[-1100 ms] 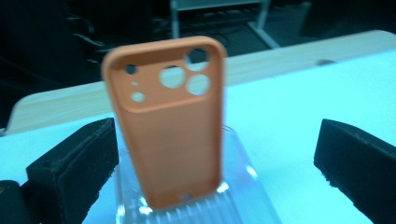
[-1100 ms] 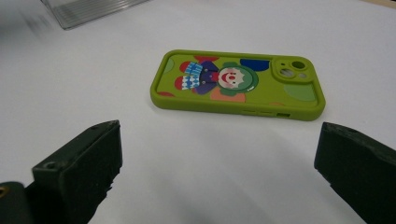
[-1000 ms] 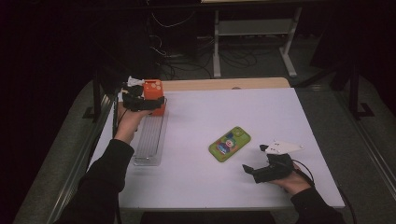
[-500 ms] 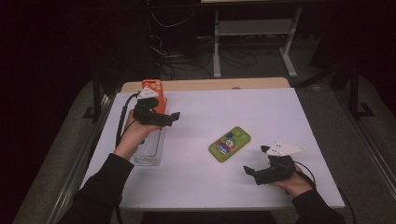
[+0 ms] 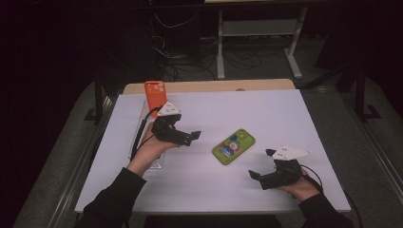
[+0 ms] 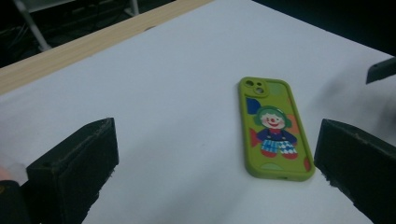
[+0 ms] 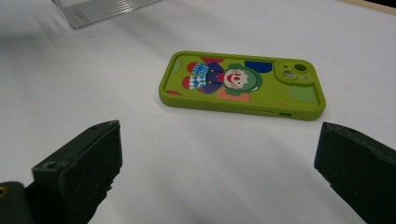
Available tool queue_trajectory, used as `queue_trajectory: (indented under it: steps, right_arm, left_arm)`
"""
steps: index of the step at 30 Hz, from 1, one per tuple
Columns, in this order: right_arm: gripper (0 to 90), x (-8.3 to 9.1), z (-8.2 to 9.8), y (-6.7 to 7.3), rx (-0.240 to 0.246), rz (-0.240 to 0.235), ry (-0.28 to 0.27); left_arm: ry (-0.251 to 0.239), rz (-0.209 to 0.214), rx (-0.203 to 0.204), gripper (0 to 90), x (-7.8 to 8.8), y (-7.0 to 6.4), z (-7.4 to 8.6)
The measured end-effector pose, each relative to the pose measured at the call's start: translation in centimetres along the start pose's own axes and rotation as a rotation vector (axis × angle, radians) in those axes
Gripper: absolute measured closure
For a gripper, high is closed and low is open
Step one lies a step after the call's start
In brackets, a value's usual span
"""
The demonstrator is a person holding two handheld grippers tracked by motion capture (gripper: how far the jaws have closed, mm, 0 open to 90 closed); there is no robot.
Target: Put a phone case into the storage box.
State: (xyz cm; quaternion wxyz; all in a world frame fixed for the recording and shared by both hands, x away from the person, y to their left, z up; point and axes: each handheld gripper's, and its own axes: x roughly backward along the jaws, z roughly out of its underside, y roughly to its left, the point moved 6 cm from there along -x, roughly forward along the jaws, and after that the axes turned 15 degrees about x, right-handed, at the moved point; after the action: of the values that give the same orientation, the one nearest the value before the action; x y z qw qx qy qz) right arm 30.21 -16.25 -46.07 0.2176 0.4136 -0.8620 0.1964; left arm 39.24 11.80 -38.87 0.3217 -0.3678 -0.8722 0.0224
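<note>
Green case point(image 5: 233, 146) lies flat on the white worktop point(image 5: 266, 114), clown print up, roughly centre, a touch toward 4 o'clock. Nothing touches it.

Left gripper point(image 5: 189, 137) hovers at about 9 o'clock of the case, near it but apart, jaws wide apart and empty, pointing toward 3 o'clock. In the left gripper view the green case point(image 6: 273, 127) sits between the two black jaws w/ bare worktop all round it, camera cutout at the far end. Tip of the other gripper pokes in at that view's right edge.

Right gripper point(image 5: 260, 164) sits low at about 5 o'clock of the case, near the worktop's front edge, jaws spread wide too, nothing in them, aimed toward 10 o'clock. Right gripper view: case point(image 7: 242, 85) ahead between the jaws, lying crosswise, camera cutout to the right, well clear of both jaws.

Orange case point(image 5: 155, 93) stands upright at about 11 o'clock of the worktop, at the far end of a clear tray point(image 5: 143, 118). Tray runs along the left side, under the left hand point(image 5: 151, 148). Can't tell whether the hand touches it.
</note>
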Motion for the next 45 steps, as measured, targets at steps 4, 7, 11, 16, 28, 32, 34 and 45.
queue_trajectory:
  steps: [4,7,11,16,28,32,34,45]
  right_arm:
    - [0.2,0.2,0.2,-0.1,-0.009,0.005,0.004]
    - [0.2,0.3,0.3,-0.1,-0.014,0.006,0.006]
    - [0.2,0.2,0.1,0.0,-0.006,0.008,0.004]
    - [0.2,0.0,0.1,0.3,-0.008,-0.001,0.014]
    - [0.2,0.0,0.2,0.2,-0.001,-0.003,0.009]
    - [0.2,0.1,0.3,0.2,-0.002,-0.003,0.01]
    - [0.2,0.1,0.3,0.2,-0.003,-0.004,0.01]
    - [0.2,0.1,0.3,0.2,-0.002,-0.004,0.009]
  left_arm:
    - [-0.006,0.031,-0.002,0.0,-0.2,-0.7,0.7]
    - [0.018,0.032,-0.02,0.1,-0.7,-1.2,1.4]
    - [0.022,0.037,-0.013,9.2,-1.6,-1.6,2.3]
    - [0.055,0.049,0.005,26.5,-3.2,-1.7,3.1]
    - [0.12,0.028,-0.01,84.5,-8.7,-1.4,4.2]
    - [0.153,0.001,-0.02,89.5,-9.9,-1.3,4.8]
    - [0.173,-0.006,-0.028,89.5,-10.3,-1.2,5.2]
    - [0.234,0.06,-0.031,89.6,-10.7,-2.5,6.1]
